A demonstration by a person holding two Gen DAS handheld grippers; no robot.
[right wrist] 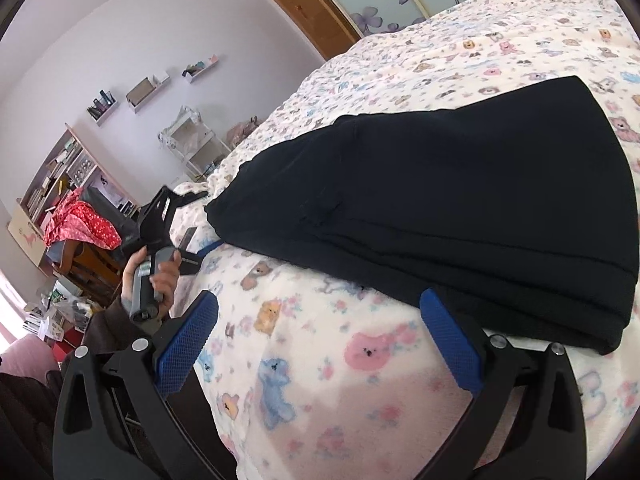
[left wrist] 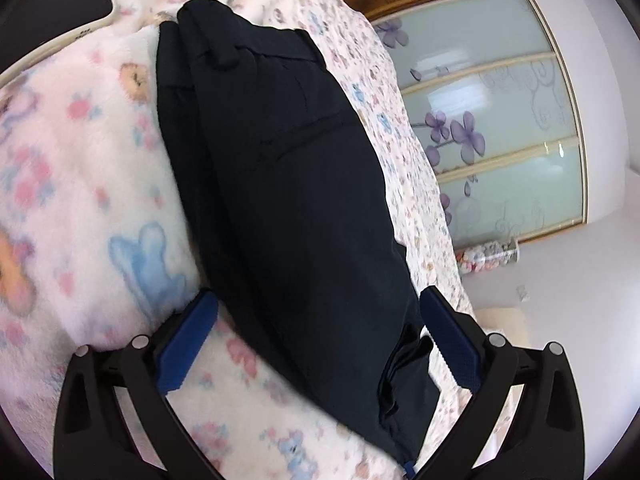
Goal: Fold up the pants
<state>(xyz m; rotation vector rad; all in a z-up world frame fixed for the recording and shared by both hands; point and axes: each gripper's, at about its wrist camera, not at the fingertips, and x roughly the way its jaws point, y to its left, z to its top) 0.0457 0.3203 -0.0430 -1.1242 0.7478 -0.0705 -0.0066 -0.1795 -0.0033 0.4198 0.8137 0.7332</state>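
Pants [left wrist: 288,184] lie on the bed, on a fleece blanket [left wrist: 80,168] with bears and flowers, and they look already folded over into a thick dark bundle with several layers stacked at one edge, as the right wrist view shows [right wrist: 480,208]. Cloth like this should be soft and light, a little limp, so it will sag and slide open if you lift only one layer. I judge it is better to take hold at the stacked edge or at a corner, pinching all layers together, and to drag low over the fleece, which will grip the cloth somewhat.

Your left gripper [left wrist: 318,344] stands wide open, with the near end of the bundle between its blue pads [left wrist: 184,344]; one pad is just beside the cloth, but nothing is clamped. Your right gripper [right wrist: 318,344] is wide open as well and holds nothing; it is over the blanket, near the thick folded edge. In that view your left hand [right wrist: 156,276] grips the handle of the other tool at the far end of the bundle.

Behind the bed are sliding doors [left wrist: 500,120] with purple flowers. On the pants I can read no label or brand, and no clear writing elsewhere.
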